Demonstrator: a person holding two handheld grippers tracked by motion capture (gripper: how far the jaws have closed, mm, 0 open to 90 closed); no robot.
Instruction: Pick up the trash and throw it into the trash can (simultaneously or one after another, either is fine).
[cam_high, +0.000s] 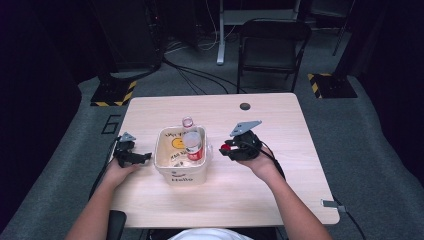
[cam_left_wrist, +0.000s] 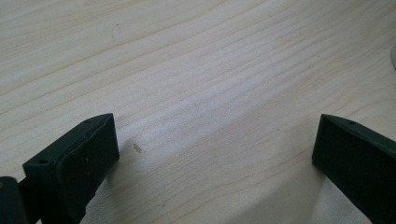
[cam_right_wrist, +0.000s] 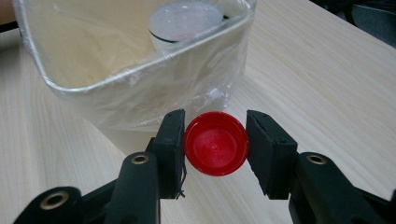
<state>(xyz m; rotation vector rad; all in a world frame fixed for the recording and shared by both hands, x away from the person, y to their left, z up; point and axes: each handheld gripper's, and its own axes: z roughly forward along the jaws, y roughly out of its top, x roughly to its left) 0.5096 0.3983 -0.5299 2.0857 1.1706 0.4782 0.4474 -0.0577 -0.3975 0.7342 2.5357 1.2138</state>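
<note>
My right gripper (cam_right_wrist: 215, 145) is shut on a red bottle cap (cam_right_wrist: 215, 140), pinched by its rim between the two black pads. It hangs just off the table, close to the right wall of a white plastic-lined bin (cam_right_wrist: 140, 93). From above, the right gripper (cam_high: 224, 149) and the cap (cam_high: 227, 147) sit just right of the bin (cam_high: 180, 172). A clear bottle with a red label (cam_high: 194, 146) leans inside the bin. My left gripper (cam_left_wrist: 215, 154) stands open over bare wood, left of the bin in the high view (cam_high: 144, 158).
The light wooden table (cam_high: 260, 190) has a dark grommet hole (cam_high: 244, 106) near its far edge. A second clear bottle (cam_high: 187, 121) stands just behind the bin. A black folding chair (cam_high: 272, 45) stands on the floor beyond the table.
</note>
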